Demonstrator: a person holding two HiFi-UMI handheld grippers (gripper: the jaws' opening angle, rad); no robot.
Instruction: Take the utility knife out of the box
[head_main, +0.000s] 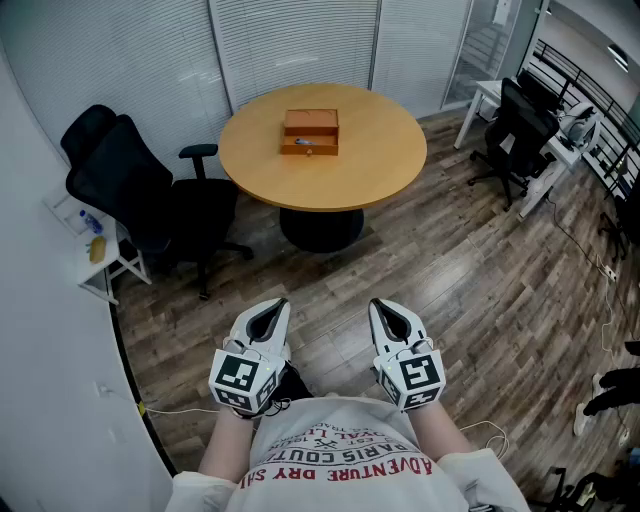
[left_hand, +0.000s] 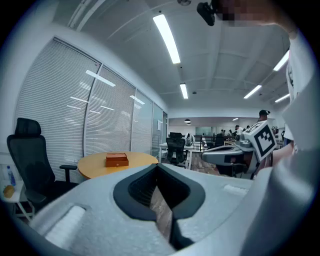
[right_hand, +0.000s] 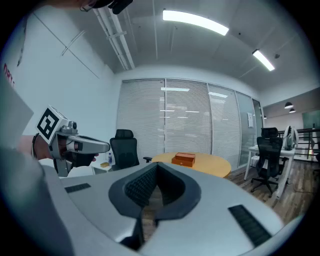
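a: while you stand back on the wood floor (head_main: 470, 260), how are your jaws?

b: both pairs are pressed together, with nothing between them. i hold my left gripper (head_main: 274, 308) and my right gripper (head_main: 383, 306) side by side in front of my chest, pointing almost level toward the round bench (head_main: 380, 165).

a: and the utility knife?

b: i cannot see it in any view. the brown box (head_main: 310, 131) sits near the middle of the bench, well apart from my jaws, with its front face turned toward me.

a: what stands around the bench?

b: a black office chair (head_main: 140, 190) stands just to its left, near the window blinds (head_main: 290, 45).
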